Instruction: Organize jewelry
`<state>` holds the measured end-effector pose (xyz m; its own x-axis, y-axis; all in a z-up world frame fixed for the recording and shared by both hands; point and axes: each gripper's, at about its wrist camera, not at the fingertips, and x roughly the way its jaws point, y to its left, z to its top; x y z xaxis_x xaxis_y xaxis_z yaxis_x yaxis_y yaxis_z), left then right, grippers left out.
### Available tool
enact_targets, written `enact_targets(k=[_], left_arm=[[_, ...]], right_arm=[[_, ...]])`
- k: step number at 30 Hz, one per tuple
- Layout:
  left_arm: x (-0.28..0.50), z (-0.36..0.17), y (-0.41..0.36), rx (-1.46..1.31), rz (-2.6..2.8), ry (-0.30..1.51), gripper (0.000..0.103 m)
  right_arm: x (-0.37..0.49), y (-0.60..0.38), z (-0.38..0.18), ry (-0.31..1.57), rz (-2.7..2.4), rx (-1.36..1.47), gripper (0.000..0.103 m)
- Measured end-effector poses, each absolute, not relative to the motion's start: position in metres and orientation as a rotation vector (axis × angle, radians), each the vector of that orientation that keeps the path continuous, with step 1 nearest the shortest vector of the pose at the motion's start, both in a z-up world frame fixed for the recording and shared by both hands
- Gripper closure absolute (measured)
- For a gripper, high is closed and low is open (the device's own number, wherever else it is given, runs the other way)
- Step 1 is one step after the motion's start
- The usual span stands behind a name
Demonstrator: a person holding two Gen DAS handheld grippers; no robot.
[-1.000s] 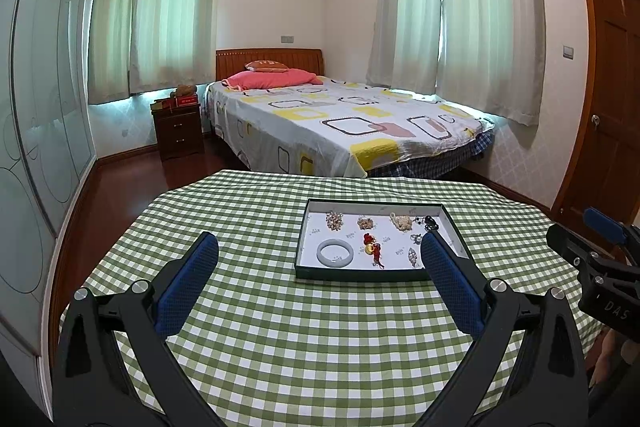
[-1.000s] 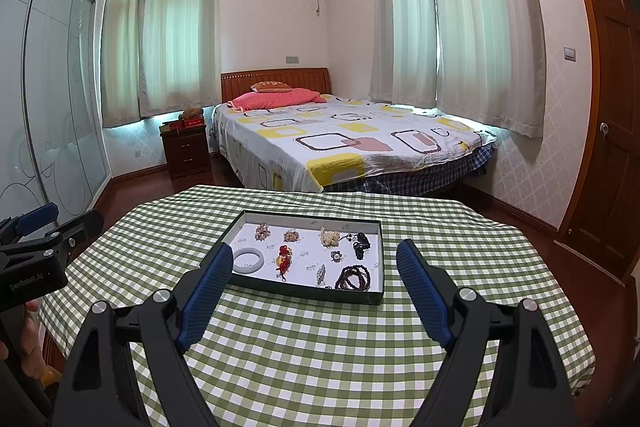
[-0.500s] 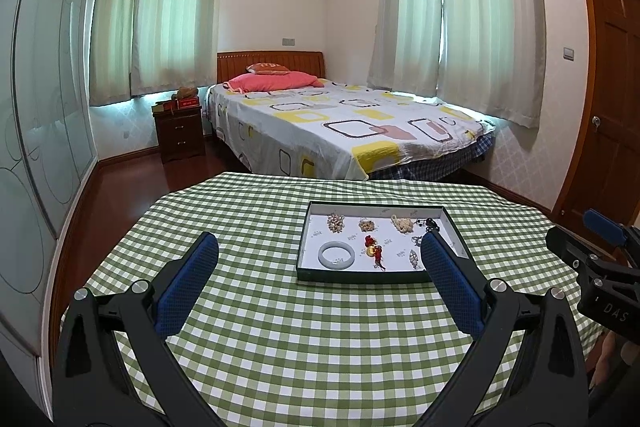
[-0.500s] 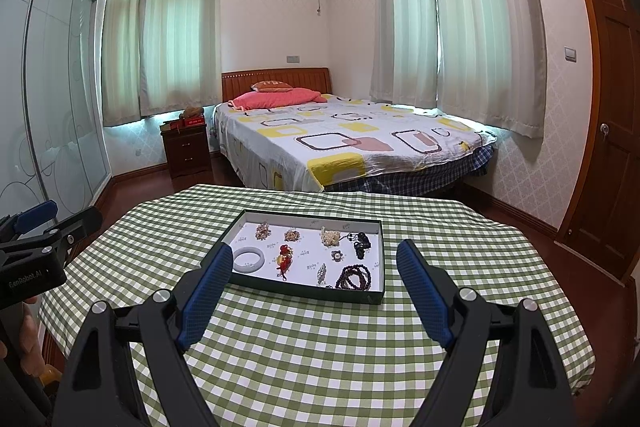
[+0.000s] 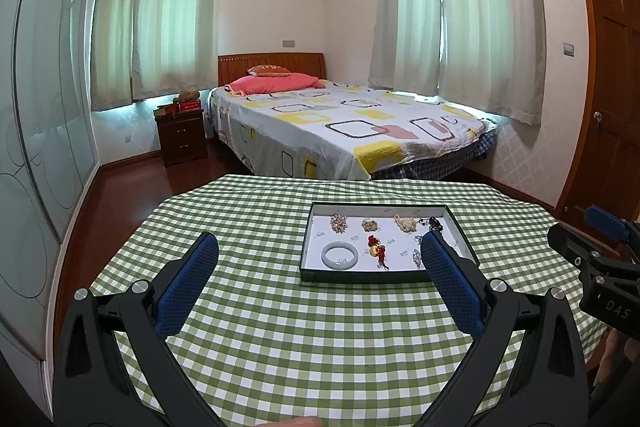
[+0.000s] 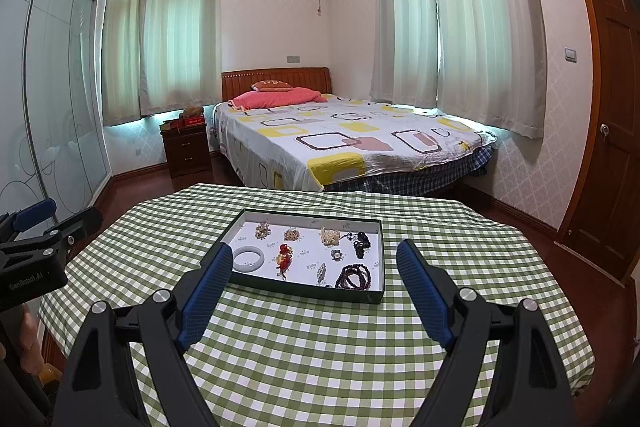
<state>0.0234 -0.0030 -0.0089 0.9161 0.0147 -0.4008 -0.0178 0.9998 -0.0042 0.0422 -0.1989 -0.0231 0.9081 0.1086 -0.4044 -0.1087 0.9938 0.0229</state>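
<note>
A dark-rimmed jewelry tray (image 5: 308, 247) (image 6: 378, 259) with a white floor lies on the green checked table (image 5: 320, 339) (image 6: 320, 347). In it lie a pale bangle (image 5: 340, 255) (image 6: 249, 259), a red and gold charm (image 5: 376, 251) (image 6: 283, 258), a dark bead bracelet (image 6: 354, 277), black pieces (image 6: 361, 242) and several small brooches. My left gripper (image 5: 318, 253) hovers open before the tray's left part, nothing between its blue pads. My right gripper (image 6: 316, 261) hovers open in front of the tray's near rim, also empty.
The table's far edge drops to a dark wood floor, with a bed (image 6: 340, 143) and nightstand (image 6: 186, 147) beyond. Each gripper shows at the side of the other's view: the right one (image 5: 600, 267), the left one (image 6: 36, 251). A door (image 6: 612, 131) stands at right.
</note>
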Motion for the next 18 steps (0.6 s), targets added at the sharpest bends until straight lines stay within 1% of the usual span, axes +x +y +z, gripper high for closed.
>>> enact_targets(k=[14,18], left_arm=[[0.055,-0.039,0.01,-0.019,0.06,0.486,0.004],[0.08,-0.06,0.014,-0.008,0.043,0.556,0.004]], right_arm=[[0.053,-0.203,-0.035,0.458,0.103,0.011,0.022],[0.063,-0.211,-0.044,0.473,0.085,0.019,0.022]])
